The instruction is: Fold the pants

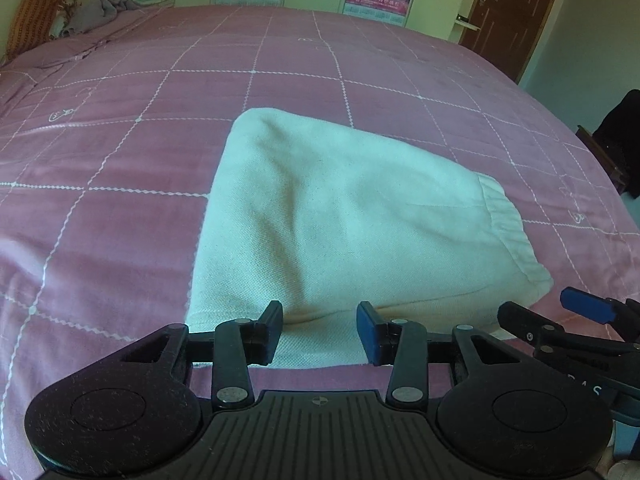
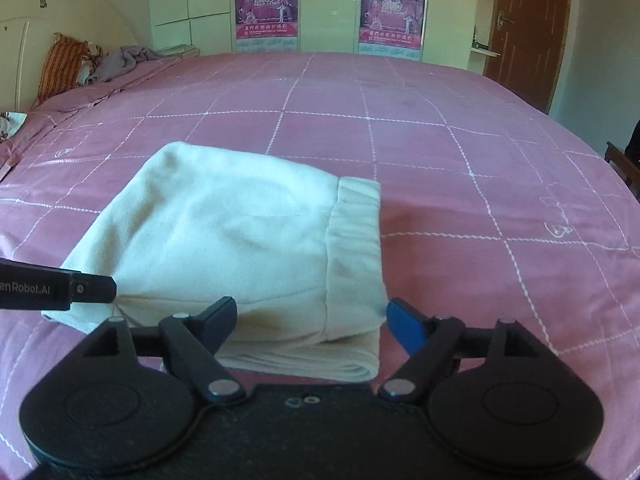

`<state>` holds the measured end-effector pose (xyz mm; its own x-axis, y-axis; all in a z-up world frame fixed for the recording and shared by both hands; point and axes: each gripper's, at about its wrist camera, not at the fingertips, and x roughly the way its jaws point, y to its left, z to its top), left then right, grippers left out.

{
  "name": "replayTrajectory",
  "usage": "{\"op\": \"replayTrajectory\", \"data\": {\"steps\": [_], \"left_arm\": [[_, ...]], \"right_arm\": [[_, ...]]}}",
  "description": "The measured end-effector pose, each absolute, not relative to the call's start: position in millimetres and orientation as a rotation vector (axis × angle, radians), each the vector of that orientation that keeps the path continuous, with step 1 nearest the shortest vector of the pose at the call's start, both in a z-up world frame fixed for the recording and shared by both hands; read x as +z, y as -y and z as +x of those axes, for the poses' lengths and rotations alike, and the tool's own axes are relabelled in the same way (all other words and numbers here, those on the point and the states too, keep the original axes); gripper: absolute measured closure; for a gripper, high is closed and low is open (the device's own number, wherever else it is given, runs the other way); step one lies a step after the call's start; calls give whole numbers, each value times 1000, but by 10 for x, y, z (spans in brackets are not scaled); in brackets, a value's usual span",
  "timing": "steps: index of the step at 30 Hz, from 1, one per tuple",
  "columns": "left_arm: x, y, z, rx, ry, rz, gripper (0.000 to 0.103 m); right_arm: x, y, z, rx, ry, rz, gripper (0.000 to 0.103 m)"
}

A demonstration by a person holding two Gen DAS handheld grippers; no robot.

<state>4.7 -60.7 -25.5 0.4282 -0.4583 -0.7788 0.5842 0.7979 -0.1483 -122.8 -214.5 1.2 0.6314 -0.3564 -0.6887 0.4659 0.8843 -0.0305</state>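
Note:
The cream-white pants [image 1: 328,220] lie folded in a compact bundle on the pink bed cover [image 1: 100,200], waistband at the right. My left gripper [image 1: 320,330] is open, its jaws either side of the bundle's near edge, holding nothing. My right gripper [image 2: 310,322] is open too, its jaws spread over the bundle's near right corner, where the stacked layers [image 2: 320,360] show. The pants [image 2: 224,232] fill the middle of the right wrist view. The right gripper [image 1: 560,312] shows at the lower right of the left wrist view; the left one's finger [image 2: 92,288] enters the right wrist view from the left.
The pink grid-patterned bed cover [image 2: 460,168] stretches far beyond the pants. An orange striped pillow [image 2: 60,64] and a grey crumpled cloth [image 2: 124,60] lie at the headboard, far left. Wardrobes with posters [image 2: 266,4] and a brown door [image 2: 524,28] stand behind.

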Motion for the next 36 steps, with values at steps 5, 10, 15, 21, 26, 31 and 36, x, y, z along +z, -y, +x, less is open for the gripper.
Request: {"op": "replayTrajectory", "data": {"steps": [5,10,15,21,26,31,36], "left_arm": [[-202,467,-16,-642,-911,143,56],[-186,320,0,-625,-913,120,54],[-184,155,198,-581,-919,62,37],[-317,136,536,-577,-988,0,36],[-513,115,793,-557,-1061,-74,36],[-775,129,970,-613,-1147,-178,36],[-963,91,1069,-691,-1225,-328,36]], "right_arm": [[64,2177,-1456,-491,-723,255,20],[108,2210,-1599,-496,-702,327,12],[78,2309,-1682,-491,-702,406,8],[-96,2610,-1638,-457,-717,616,8],[-282,2915,-1548,-433,-747,787,8],[-441,3118,-1514,-362,-747,886,8],[-586,3270,-1550,-252,-712,1007,37]]}}
